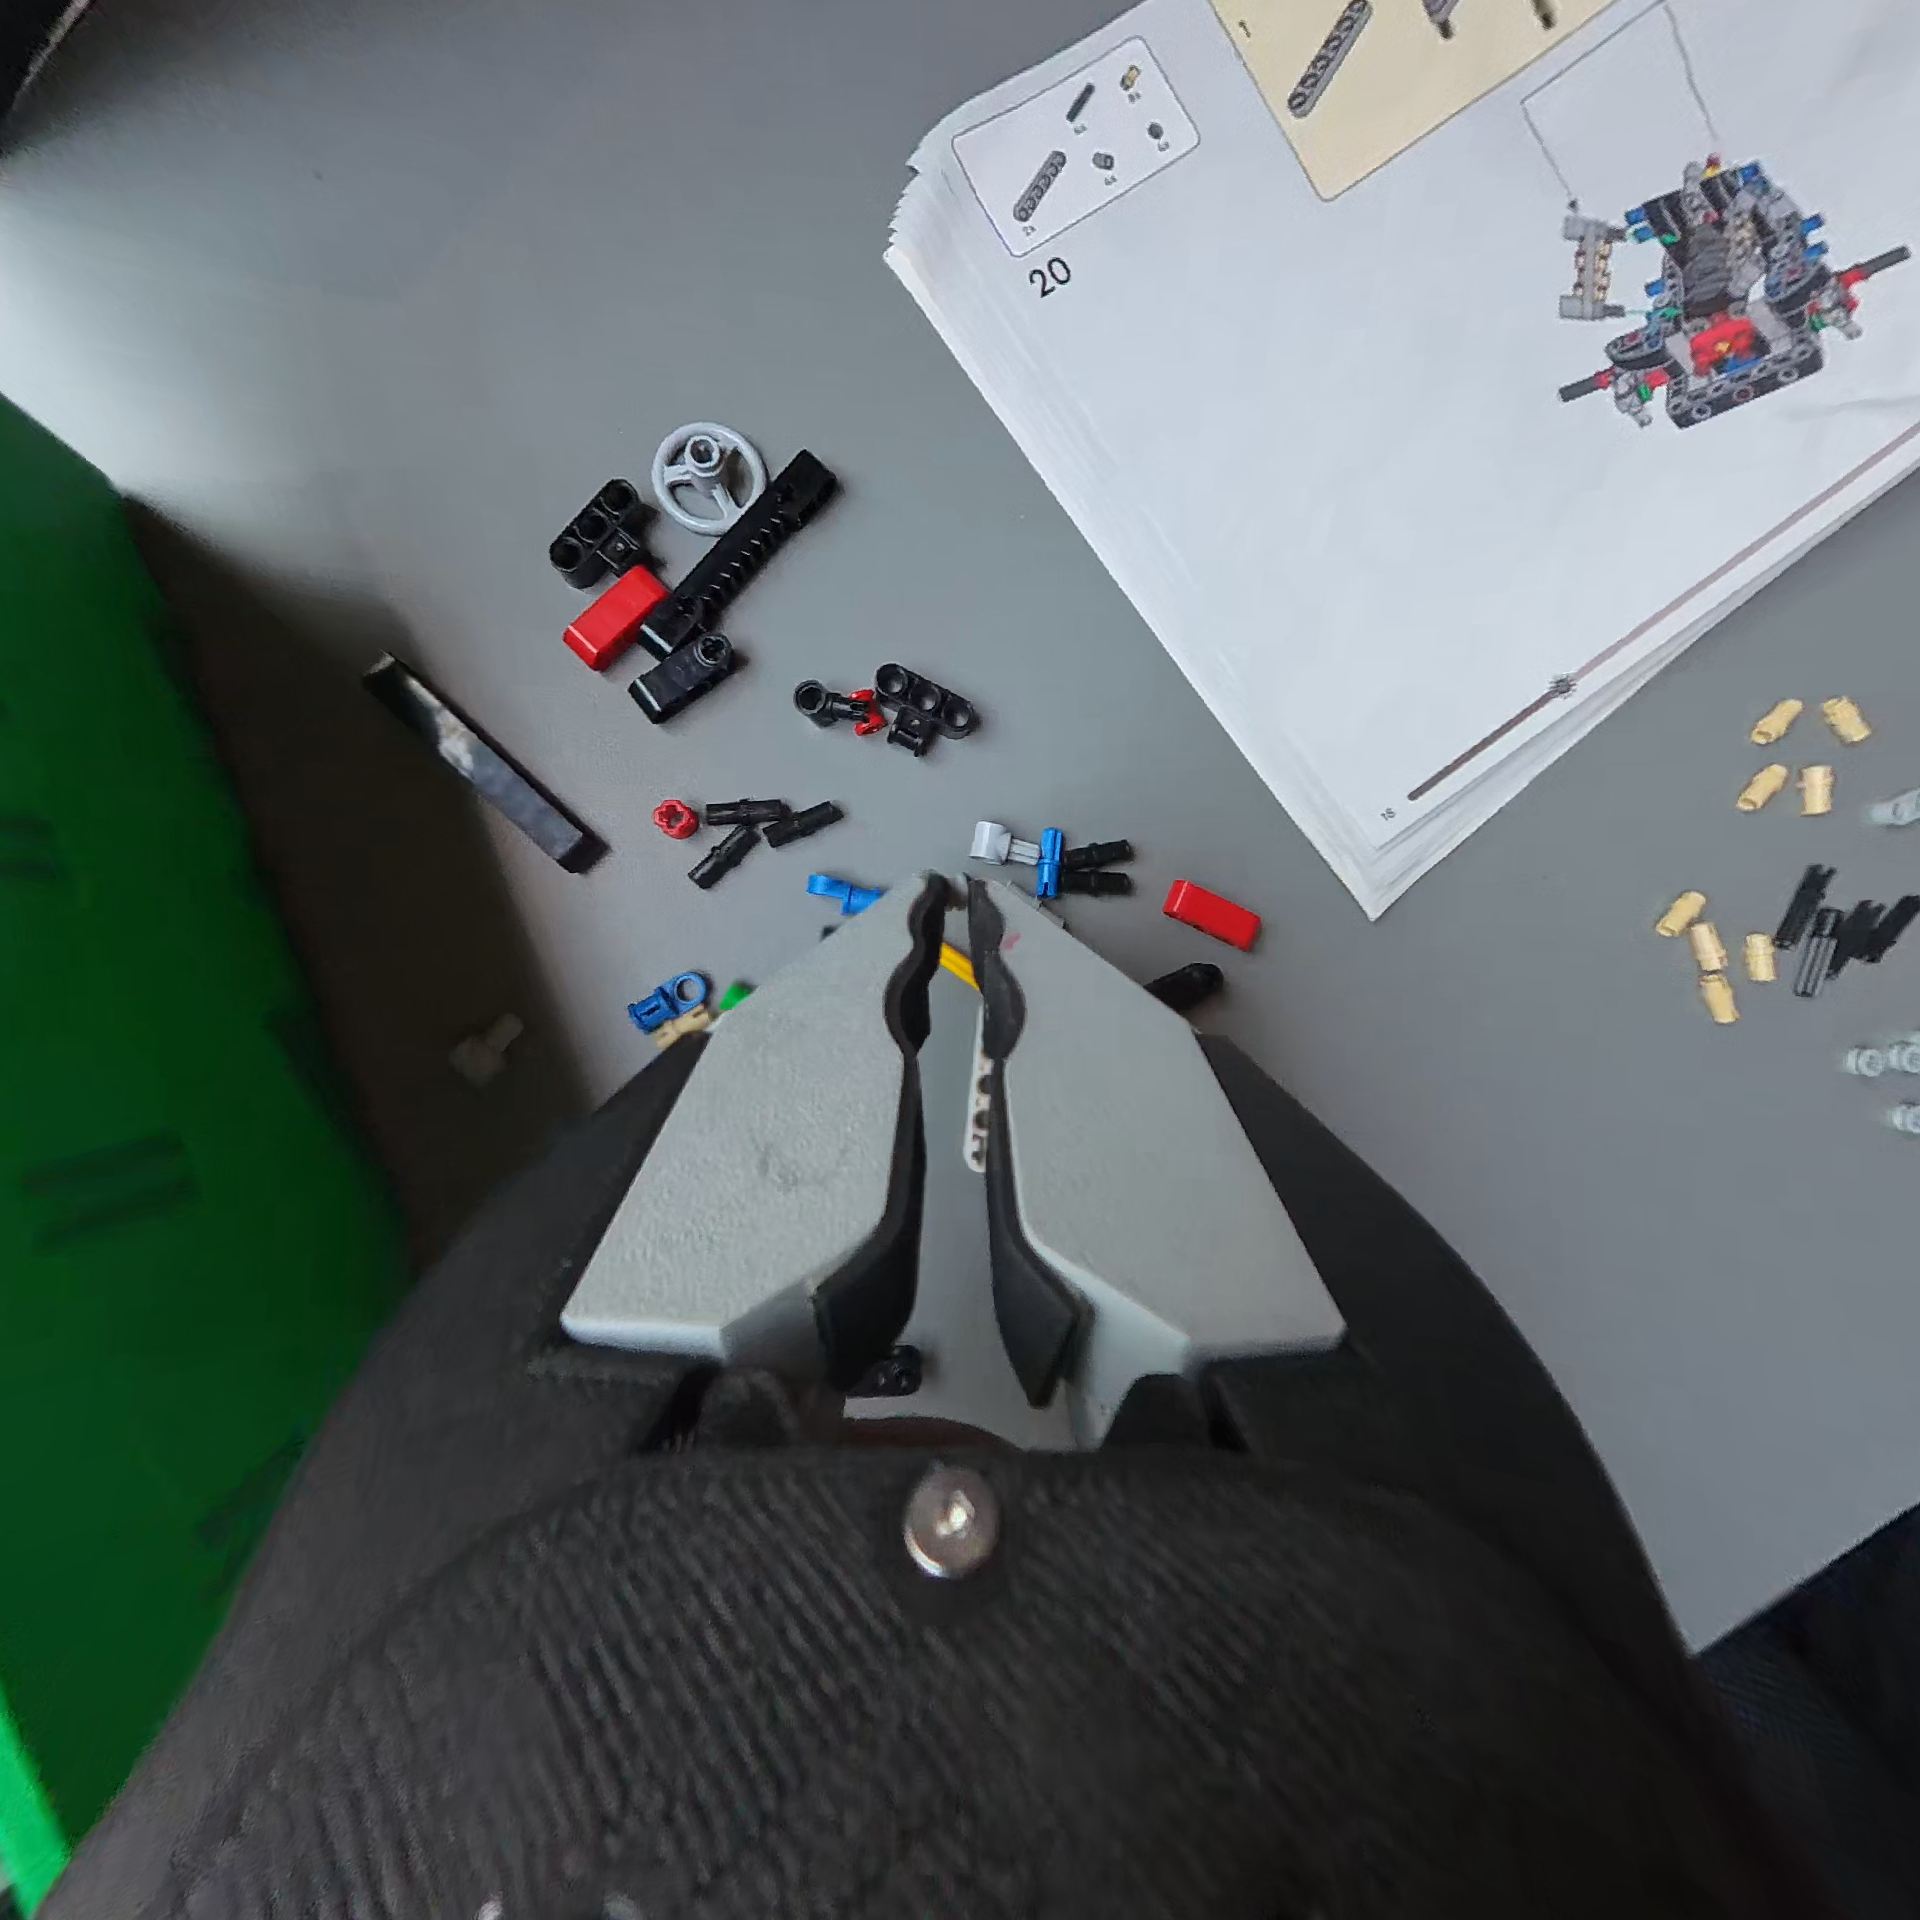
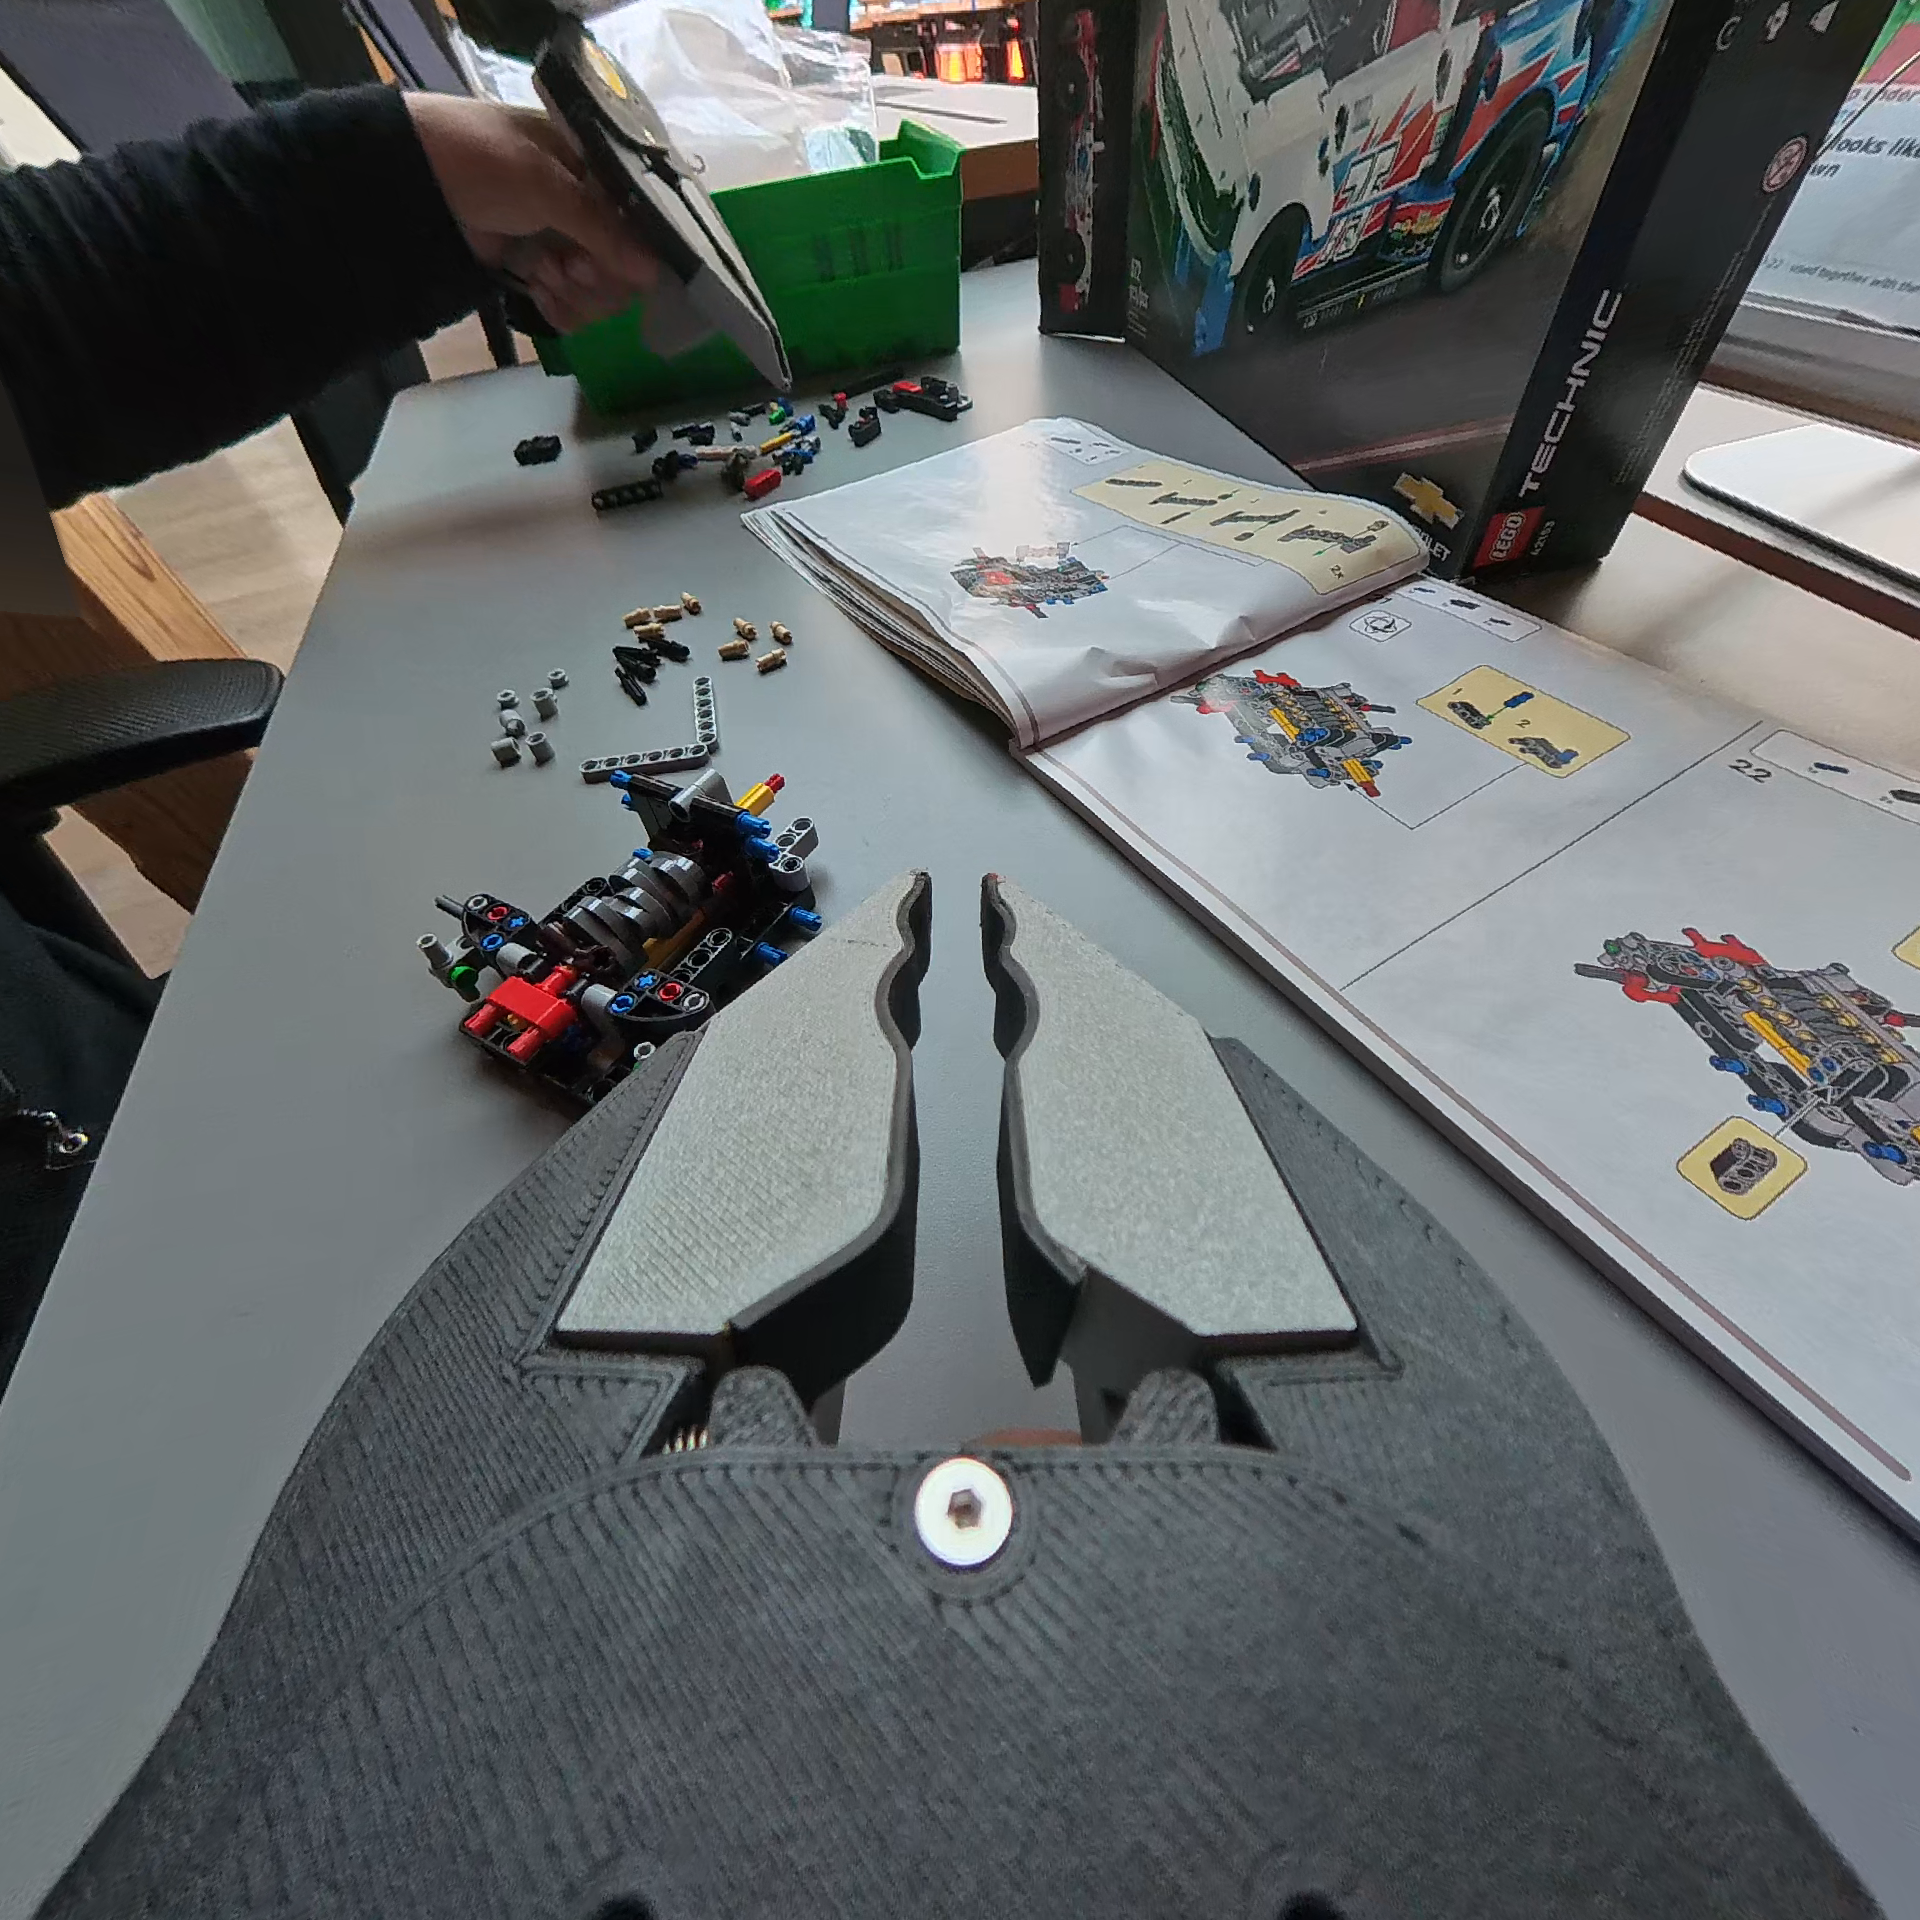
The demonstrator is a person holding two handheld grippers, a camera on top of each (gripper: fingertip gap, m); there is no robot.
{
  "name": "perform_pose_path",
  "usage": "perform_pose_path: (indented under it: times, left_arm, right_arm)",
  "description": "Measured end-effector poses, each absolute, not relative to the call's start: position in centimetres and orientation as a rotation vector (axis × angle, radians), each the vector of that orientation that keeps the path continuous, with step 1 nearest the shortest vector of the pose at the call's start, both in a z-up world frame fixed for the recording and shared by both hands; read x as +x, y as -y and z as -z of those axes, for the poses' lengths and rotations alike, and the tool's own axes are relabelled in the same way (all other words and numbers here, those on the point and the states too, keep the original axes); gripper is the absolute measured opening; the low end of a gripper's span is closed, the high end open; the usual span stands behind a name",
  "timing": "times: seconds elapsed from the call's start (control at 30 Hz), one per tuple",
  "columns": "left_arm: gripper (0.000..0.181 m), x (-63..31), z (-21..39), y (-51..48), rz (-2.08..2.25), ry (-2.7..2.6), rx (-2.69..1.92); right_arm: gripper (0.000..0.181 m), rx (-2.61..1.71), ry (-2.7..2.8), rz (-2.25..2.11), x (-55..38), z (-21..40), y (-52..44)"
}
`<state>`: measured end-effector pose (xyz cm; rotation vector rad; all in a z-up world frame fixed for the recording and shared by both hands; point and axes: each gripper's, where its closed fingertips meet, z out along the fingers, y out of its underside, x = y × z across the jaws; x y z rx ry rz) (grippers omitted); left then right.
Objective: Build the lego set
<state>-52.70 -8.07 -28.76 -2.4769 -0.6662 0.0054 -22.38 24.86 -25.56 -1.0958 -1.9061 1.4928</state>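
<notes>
On a grey table (image 2: 312,1039), two hand-held grippers work over a scatter of Lego Technic parts. From the left wrist view, a green bin (image 1: 125,1039) fills the left edge. Beside it lies a long dark flat bar (image 1: 483,764), then a cluster holding a red brick (image 1: 613,616), a black toothed rack (image 1: 743,551) and a grey steering wheel (image 1: 710,478). The left gripper (image 1: 951,891) points down at the loose pieces, its fingers nearly together with only a thin slit at the tips. A yellow piece (image 1: 958,966) shows through the gap behind the tips, but whether the fingers pinch anything cannot be told. A blue pin (image 1: 842,891) lies just left of the tips, and a blue and grey connector (image 1: 1039,857) just right of them. Farther right sit a second red piece (image 1: 1210,914), the open instruction booklet (image 1: 1351,520) and a group of tan pins (image 1: 1808,753).

From the right wrist view, a person's hand (image 2: 520,208) holds the left gripper over the far pile in front of the green bin. Nearer, grey bushes (image 2: 525,717) and an L-shaped grey beam (image 2: 665,743) lie on the table. The partly built chassis (image 2: 613,935) rests just left of the right gripper (image 2: 956,888), near its left finger but apart from it. The right gripper's fingers stand released, a clear gap between them and nothing held. To the right spread the booklet pages, with the Lego Technic box (image 2: 1455,260) upright behind them.
</notes>
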Motion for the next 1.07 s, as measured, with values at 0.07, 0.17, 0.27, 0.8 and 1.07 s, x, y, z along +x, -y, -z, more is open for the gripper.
perform_pose_path:
  times: [0.07, 0.17, 0.27, 0.8, 1.07]
  left_arm:
    - [0.001, -52.0, 28.5, 7.5, 0.148, 0.736, -2.403]
    - [0.001, -52.5, 28.4, 7.6, 0.196, 0.828, -2.341]
    - [0.002, -52.5, 28.6, 7.8, 0.226, 0.870, -2.324]
    - [0.001, -44.4, 26.9, 4.9, 0.207, 0.395, -2.404]
    - [0.002, -27.6, 29.9, 2.8, -0.277, -0.626, -2.437]
  right_arm:
    - [0.006, -1.094, 1.907, -1.489, -22.4, 25.6, -24.8]
    - [0.006, -1.091, 1.908, -1.486, -22.4, 25.6, -24.8]
    - [0.006, -1.090, 1.909, -1.486, -22.4, 25.6, -24.8]
    - [0.006, -1.090, 1.910, -1.488, -22.3, 25.6, -24.8]
    - [0.006, -1.089, 1.924, -1.483, -22.3, 25.7, -24.7]
